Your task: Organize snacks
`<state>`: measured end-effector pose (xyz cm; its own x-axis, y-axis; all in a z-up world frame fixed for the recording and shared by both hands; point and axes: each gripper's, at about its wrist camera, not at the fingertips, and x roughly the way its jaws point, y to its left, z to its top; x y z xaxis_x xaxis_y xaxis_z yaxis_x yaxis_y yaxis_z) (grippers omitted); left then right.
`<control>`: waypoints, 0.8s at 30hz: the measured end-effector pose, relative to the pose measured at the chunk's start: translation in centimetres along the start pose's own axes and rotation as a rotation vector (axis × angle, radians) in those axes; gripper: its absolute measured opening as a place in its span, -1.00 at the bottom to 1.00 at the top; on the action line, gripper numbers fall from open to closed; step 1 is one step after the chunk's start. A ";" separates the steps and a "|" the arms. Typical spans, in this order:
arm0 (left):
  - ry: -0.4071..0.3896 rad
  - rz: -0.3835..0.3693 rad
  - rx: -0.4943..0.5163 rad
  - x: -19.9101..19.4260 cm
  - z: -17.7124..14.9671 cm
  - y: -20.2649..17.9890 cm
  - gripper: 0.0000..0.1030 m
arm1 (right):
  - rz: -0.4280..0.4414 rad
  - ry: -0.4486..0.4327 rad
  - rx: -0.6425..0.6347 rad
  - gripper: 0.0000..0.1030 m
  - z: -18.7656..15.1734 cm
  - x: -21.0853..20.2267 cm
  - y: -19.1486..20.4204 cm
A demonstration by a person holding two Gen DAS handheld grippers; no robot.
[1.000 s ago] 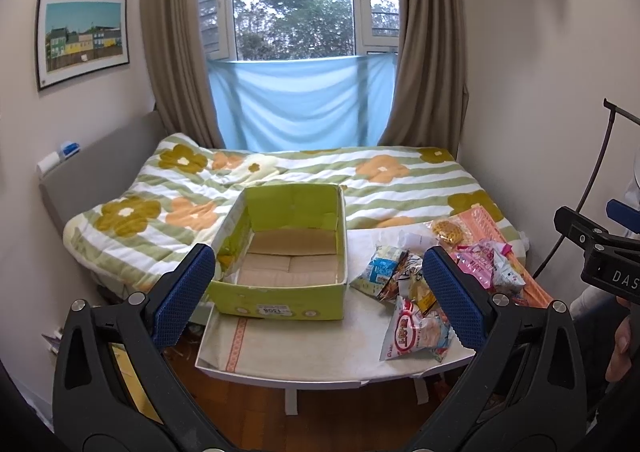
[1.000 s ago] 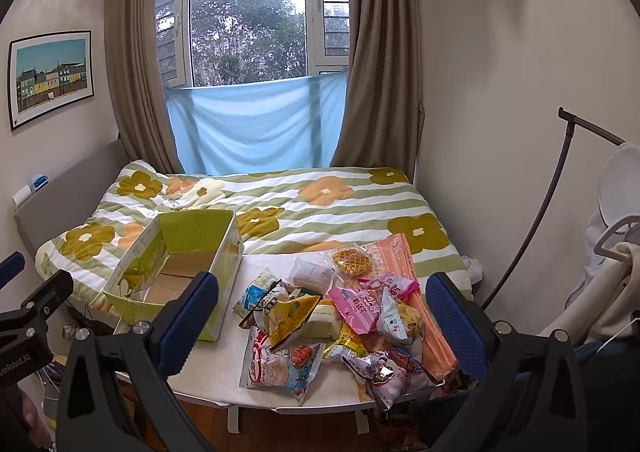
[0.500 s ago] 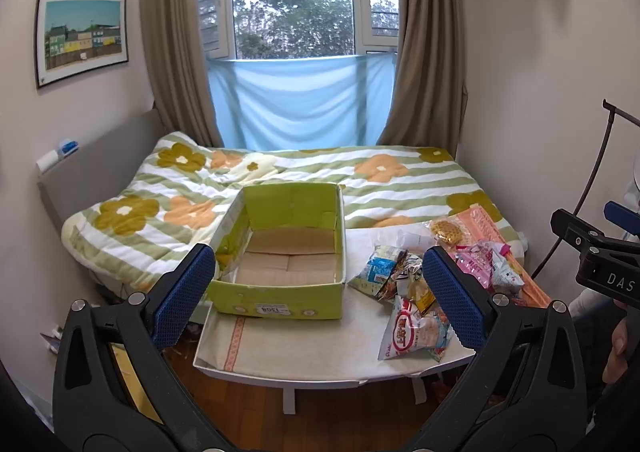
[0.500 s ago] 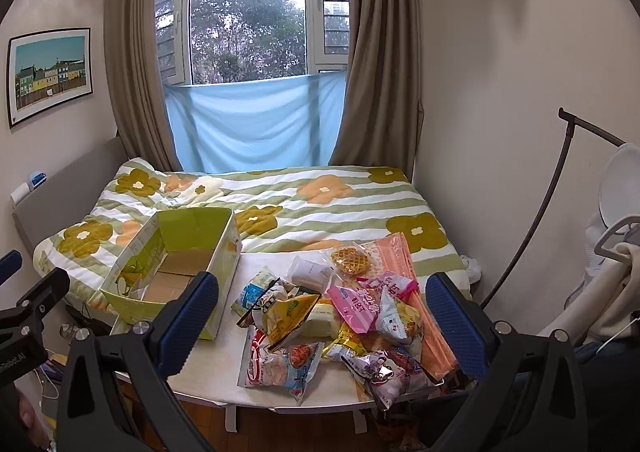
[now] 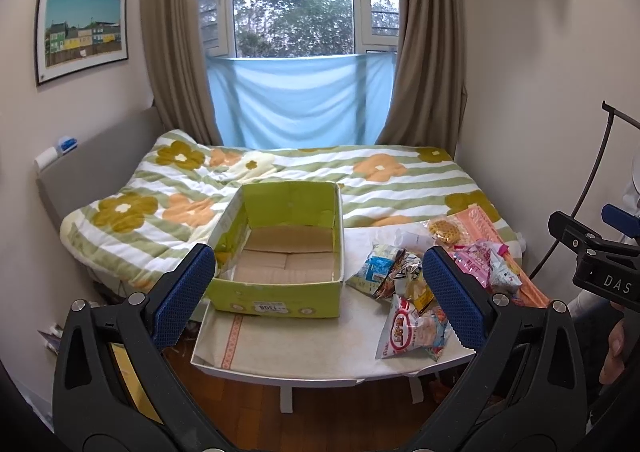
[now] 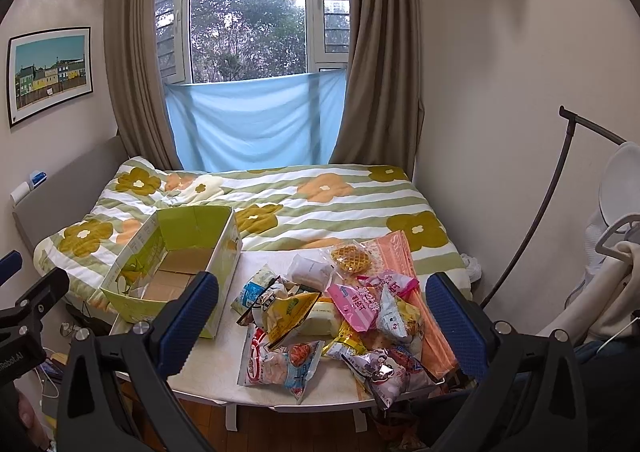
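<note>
An empty green cardboard box stands on the left of a small white table; it also shows in the right wrist view. A pile of snack packets lies on the table's right half, also in the left wrist view. A red-and-white packet lies nearest the front edge. My left gripper is open and empty, held back from the table facing the box. My right gripper is open and empty, facing the pile.
A bed with a flowered striped quilt lies behind the table. An orange cloth lies under the pile's right side. A black stand and hanging clothes are at the right wall. Wooden floor is below the table.
Both grippers have drifted very slightly; the view of the table has shifted a little. Nothing on the table has moved.
</note>
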<state>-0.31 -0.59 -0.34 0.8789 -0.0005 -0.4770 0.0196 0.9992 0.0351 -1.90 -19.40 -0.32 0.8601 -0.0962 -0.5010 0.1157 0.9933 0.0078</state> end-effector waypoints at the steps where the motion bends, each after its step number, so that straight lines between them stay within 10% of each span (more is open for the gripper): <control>1: 0.000 0.000 0.000 0.0 0.0 0.0 0.99 | -0.001 0.000 0.000 1.00 0.0 0.0 0.0; 24: 0.002 -0.004 -0.001 -0.3 0.1 -0.4 0.99 | 0.000 0.002 0.008 1.00 -0.2 0.0 -0.1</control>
<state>-0.53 -0.97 -0.08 0.8778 -0.0043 -0.4791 0.0228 0.9992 0.0327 -2.00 -19.51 -0.54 0.8591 -0.0958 -0.5027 0.1192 0.9928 0.0145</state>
